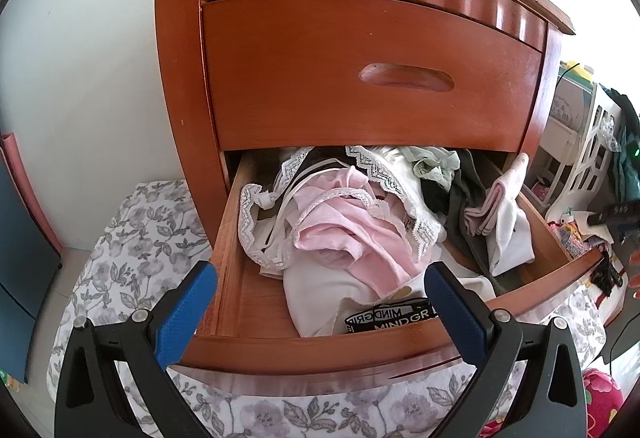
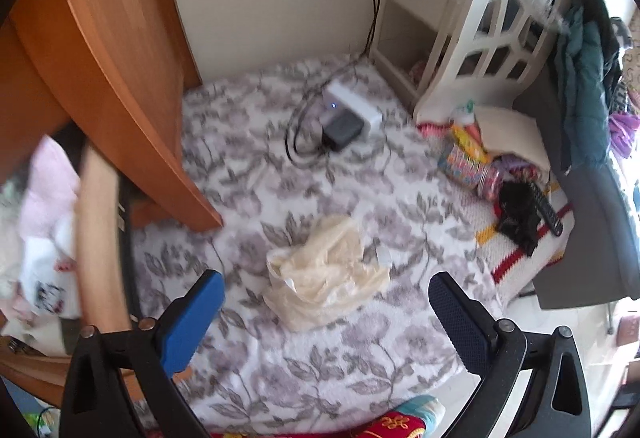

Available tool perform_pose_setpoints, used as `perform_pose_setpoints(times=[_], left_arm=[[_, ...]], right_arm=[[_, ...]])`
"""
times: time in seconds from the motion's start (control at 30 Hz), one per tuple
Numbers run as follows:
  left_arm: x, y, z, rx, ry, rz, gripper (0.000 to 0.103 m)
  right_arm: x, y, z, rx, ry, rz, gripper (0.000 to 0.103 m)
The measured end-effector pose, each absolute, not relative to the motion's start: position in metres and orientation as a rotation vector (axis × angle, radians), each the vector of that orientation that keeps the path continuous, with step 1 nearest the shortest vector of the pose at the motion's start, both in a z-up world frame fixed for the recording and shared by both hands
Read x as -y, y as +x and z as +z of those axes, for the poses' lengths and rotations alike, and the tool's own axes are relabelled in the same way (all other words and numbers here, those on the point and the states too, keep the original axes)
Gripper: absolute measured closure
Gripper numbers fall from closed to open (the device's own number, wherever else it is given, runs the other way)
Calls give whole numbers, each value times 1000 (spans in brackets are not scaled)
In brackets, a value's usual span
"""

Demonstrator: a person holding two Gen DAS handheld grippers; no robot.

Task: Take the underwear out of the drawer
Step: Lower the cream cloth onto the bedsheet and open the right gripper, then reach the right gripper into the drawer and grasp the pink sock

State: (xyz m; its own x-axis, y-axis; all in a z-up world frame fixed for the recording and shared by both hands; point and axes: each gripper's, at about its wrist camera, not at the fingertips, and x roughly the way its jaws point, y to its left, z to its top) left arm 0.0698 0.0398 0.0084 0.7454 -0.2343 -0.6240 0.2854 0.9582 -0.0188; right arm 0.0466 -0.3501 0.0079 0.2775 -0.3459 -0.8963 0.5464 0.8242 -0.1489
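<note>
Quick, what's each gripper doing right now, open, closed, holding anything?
Left gripper: open, empty, over the open drawer.
Right gripper: open, empty, above the cream garment on the floral rug.

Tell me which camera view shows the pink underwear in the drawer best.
The left wrist view: the pink underwear lies sharp and central on the pile in the open drawer. The right wrist view catches only a blurred pink patch at its left edge.

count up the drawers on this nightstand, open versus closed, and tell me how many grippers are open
Open drawers: 1, the lower drawer, full of underwear
Closed drawers: 1, the upper drawer
Open grippers: 2, left gripper and right gripper
Total: 2 drawers, 2 grippers
</note>
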Motion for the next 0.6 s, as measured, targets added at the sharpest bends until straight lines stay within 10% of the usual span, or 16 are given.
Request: perform_pose_setpoints(times=[0.6], left_arm=[[-43, 70, 9, -668, 68, -287, 0]], right_arm=[[281, 78, 78, -901, 99, -447, 0]])
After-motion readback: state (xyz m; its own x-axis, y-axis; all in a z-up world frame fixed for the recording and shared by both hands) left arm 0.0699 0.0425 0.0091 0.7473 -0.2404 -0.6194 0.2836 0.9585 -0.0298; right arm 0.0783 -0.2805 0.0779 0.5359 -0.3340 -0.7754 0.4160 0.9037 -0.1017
